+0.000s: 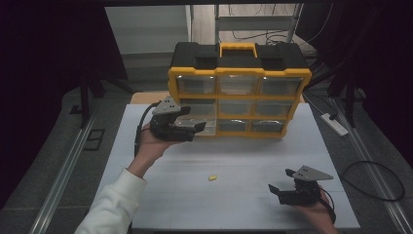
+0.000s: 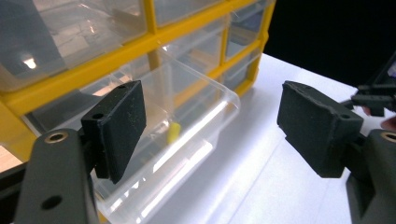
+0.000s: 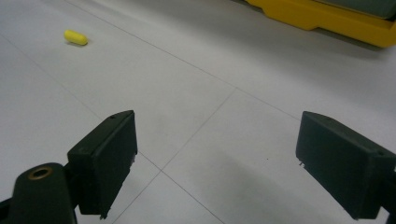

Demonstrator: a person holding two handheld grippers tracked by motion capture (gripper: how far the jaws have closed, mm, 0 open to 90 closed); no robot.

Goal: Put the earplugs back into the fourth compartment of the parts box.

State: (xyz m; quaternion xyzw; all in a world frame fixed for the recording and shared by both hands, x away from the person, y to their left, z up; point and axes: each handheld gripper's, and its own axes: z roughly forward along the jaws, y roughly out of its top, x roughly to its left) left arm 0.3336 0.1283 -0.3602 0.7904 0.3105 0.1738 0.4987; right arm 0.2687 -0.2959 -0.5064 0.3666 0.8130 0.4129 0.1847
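Left hand-held gripper (image 1: 191,130): held at the lower left of the organizer, jaws spread wide with nothing between the pads, right over the pulled-out drawer.
Right hand-held gripper (image 1: 281,187): resting low on the counter (image 1: 243,161) near its right front corner, jaws wide apart, empty.
Parts organizer (image 1: 238,92): yellow frame, black top with a yellow handle, three rows of clear drawers, standing at the counter's far edge.
Open drawer (image 2: 187,116): clear plastic, bottom row at the left, drawn out toward the person.
Capsule in drawer (image 2: 173,133): small yellow piece lying inside the open drawer.
Loose capsule (image 1: 212,178): yellow, on the bare counter between both grippers, well apart from each.
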